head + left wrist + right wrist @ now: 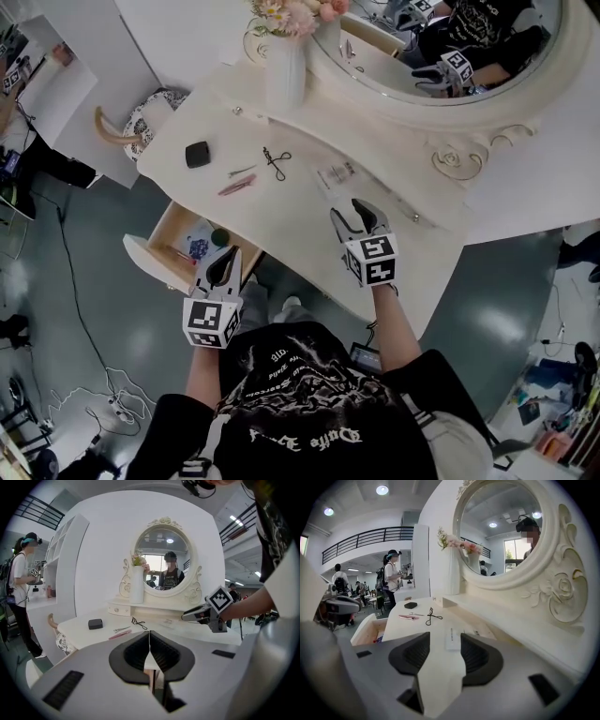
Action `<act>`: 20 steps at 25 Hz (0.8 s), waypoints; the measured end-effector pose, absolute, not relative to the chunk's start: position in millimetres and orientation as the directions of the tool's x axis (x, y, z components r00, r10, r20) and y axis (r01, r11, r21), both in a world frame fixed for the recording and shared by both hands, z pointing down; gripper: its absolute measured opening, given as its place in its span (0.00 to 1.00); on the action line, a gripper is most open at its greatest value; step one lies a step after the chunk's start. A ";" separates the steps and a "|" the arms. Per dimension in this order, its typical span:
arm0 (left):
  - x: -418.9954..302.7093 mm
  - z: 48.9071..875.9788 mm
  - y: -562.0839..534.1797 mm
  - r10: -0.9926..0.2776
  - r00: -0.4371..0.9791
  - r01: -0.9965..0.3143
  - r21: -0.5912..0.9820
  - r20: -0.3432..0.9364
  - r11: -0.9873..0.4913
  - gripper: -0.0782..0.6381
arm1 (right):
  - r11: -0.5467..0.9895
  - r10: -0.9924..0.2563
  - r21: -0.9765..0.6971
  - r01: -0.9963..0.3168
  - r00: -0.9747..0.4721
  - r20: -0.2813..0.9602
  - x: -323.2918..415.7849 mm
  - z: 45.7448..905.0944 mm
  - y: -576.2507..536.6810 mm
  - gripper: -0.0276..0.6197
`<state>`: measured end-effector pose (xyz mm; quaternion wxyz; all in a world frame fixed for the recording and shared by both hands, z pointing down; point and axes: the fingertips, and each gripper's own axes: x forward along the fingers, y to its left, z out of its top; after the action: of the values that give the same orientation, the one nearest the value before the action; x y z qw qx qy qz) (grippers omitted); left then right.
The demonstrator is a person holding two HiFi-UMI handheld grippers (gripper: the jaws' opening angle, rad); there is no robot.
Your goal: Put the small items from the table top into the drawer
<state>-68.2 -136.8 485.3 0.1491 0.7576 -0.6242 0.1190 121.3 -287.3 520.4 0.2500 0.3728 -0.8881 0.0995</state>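
Observation:
Several small items lie on the white dressing table: a black box, pink tweezers, a thin silver tool, a black eyelash curler and a clear packet. The drawer stands pulled out at the left, with a blue item and a dark round one inside. My right gripper hovers open over the table, just short of the packet, and nothing is gripped. My left gripper is shut and empty beside the drawer's right side, its pads touching.
A white vase of flowers and a round framed mirror stand at the back of the table. A patterned stool sits left of it. Cables run over the floor. A person stands far left.

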 end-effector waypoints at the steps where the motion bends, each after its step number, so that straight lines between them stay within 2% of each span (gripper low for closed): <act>1: -71.1 485.5 -137.1 -0.910 0.189 -0.982 0.078 0.370 -0.173 0.13 | 0.702 -0.609 0.008 -0.712 -0.595 0.524 120.0 522.4 -290.7 0.37; 13: -88.6 491.1 -146.8 -0.896 0.178 -0.984 0.064 0.407 -0.166 0.13 | 0.696 -0.584 -0.009 -0.718 -0.573 0.575 104.1 550.2 -332.2 0.37; 20: -110.6 498.3 -133.7 -0.891 0.128 -0.992 0.073 0.436 -0.107 0.13 | 0.696 -0.555 -0.029 -0.717 -0.564 0.611 98.1 571.2 -349.2 0.39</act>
<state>-110.6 -133.7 498.3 0.1762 0.7302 -0.6444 0.1430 98.1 -349.2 571.2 0.2923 0.3642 -0.8733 0.1385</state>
